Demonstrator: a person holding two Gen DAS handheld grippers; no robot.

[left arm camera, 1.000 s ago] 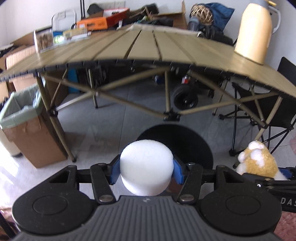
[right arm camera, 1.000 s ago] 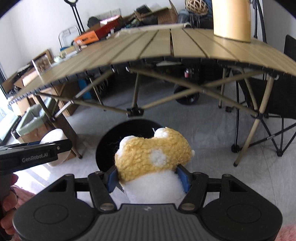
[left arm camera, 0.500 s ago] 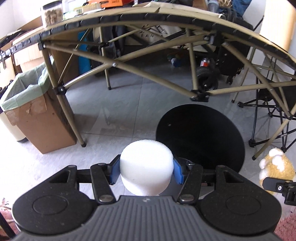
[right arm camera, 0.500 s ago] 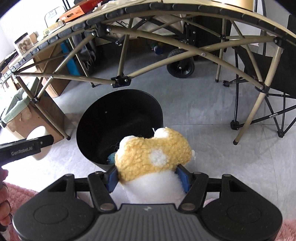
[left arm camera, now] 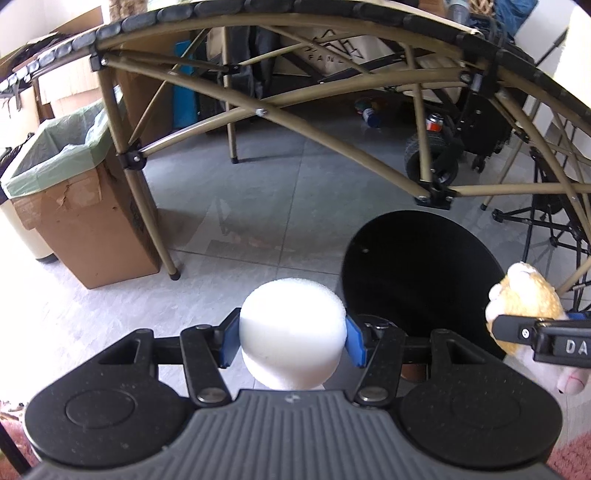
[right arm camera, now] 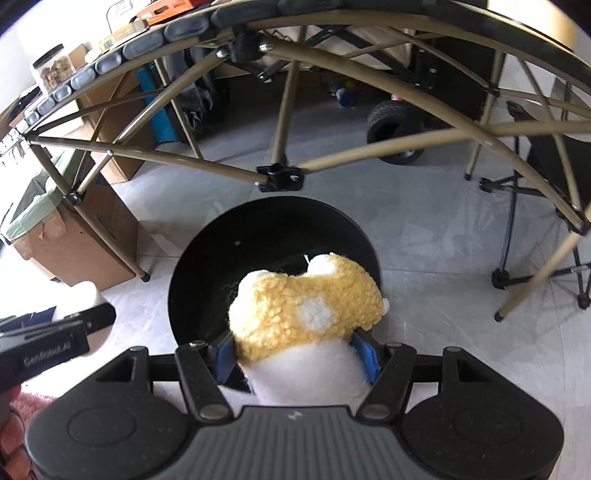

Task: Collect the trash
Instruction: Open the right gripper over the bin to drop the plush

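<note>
Black bin (right arm camera: 273, 236) sits on the floor just in front of the folding table's (left arm camera: 332, 22) legs, mouth up to take trash. Right gripper (right arm camera: 293, 350), clamped on a yellow-and-white plush toy (right arm camera: 306, 310), hangs over the bin's near rim, prob. to drop it in. Left gripper (left arm camera: 291, 341), clamped on a white foam cylinder (left arm camera: 291, 332), waits beside the bin, w/ floor below.

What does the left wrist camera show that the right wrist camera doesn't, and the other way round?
Only the left wrist view shows the left tongs closed on a white foam cylinder, with the black bin seen side-on and its inside hidden.

Only the right wrist view shows the right tongs gripping a yellow-and-white plush toy over the black bin, looking down into it.

Both show the bin, the toy, the folding table frame and the lined cardboard box.
</note>
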